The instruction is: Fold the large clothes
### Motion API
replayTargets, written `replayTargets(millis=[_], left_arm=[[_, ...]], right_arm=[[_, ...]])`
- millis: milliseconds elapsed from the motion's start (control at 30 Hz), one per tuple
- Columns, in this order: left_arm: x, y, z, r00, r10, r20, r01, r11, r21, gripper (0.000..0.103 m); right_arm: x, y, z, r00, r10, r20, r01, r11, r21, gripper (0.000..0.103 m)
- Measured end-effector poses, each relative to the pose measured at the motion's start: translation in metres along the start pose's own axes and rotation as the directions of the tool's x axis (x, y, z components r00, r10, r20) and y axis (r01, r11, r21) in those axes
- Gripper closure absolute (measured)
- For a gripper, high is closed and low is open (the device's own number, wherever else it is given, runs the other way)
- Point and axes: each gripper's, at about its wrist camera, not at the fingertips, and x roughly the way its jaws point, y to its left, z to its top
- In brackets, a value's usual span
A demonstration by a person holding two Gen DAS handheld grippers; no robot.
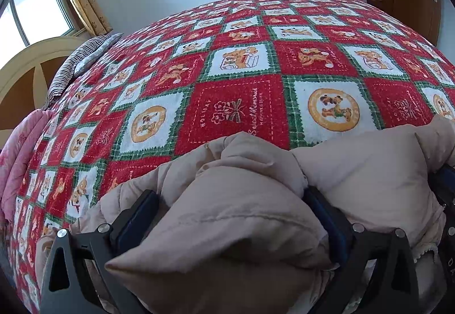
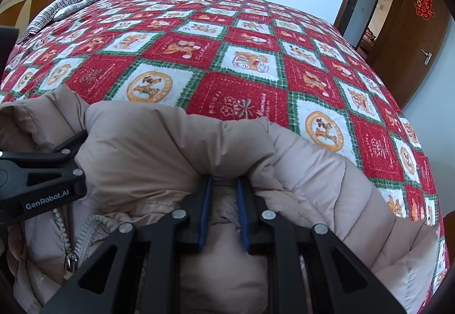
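A: Where is the beige padded jacket point(image 2: 159, 149) lying?
B: At the near edge of the bed, on the red checked blanket point(image 2: 241, 94).
A: Are the grippers gripping it?
B: The left gripper point(image 1: 230, 200) is clamping a thick fold; the right gripper point(image 2: 223, 186) is pinching a thinner one.

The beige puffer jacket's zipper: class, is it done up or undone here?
Undone. In the right wrist view the zipper shows two separate rows of teeth, its slider hanging on one, on the puffer jacket.
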Motion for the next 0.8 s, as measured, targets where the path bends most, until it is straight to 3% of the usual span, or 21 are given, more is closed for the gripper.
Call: replayTargets(millis=[100,133,167,233,267,400,600,800], left_arm=[[-0.024,0.019,0.01,1.0,-0.014,0.015,0.014,0.999,-0.031,0.001],[-0.039,0.028,0.011,0.999,-0.031,0.045,0.033,0.999,-0.043,0.001],[-0.056,0.037,0.01,0.996,-0.037,0.076,0.041,0.998,-0.05,0.001],[-0.087,0.056,0.002,0.991,-0.039,0.13,0.046,0.998,-0.053,0.001],[-0.101,0.065,-0.006,0.989,-0.039,0.146,0.047,0.998,-0.052,0.001],[-0.139,0.1,-0.065,0.989,-0.019,0.148,0.025,0.999,-0.044,0.001],[-0.177,0.139,-0.187,0.993,-0.012,0.118,0.016,0.999,-0.031,0.001],[-0.201,0.155,-0.267,0.997,-0.038,0.067,0.04,0.999,-0.025,0.001]], right_arm=[[-0.015,-0.015,0.004,0.998,0.049,-0.028,-0.048,0.999,0.017,0.076],[-0.028,-0.022,0.003,0.998,0.067,-0.012,-0.066,0.997,0.035,0.064],[-0.044,-0.028,0.0,0.997,0.07,0.02,-0.071,0.996,0.046,0.043],[-0.074,-0.038,-0.011,0.995,0.053,0.09,-0.058,0.997,0.056,0.017],[-0.089,-0.044,-0.02,0.992,0.046,0.115,-0.053,0.997,0.057,0.013],[-0.119,-0.063,-0.073,0.995,0.077,0.07,-0.083,0.993,0.081,0.013],[-0.157,-0.097,-0.17,0.997,0.069,0.016,-0.071,0.985,0.16,0.013],[-0.192,-0.115,-0.239,0.997,0.07,-0.013,-0.065,0.968,0.241,0.014]])
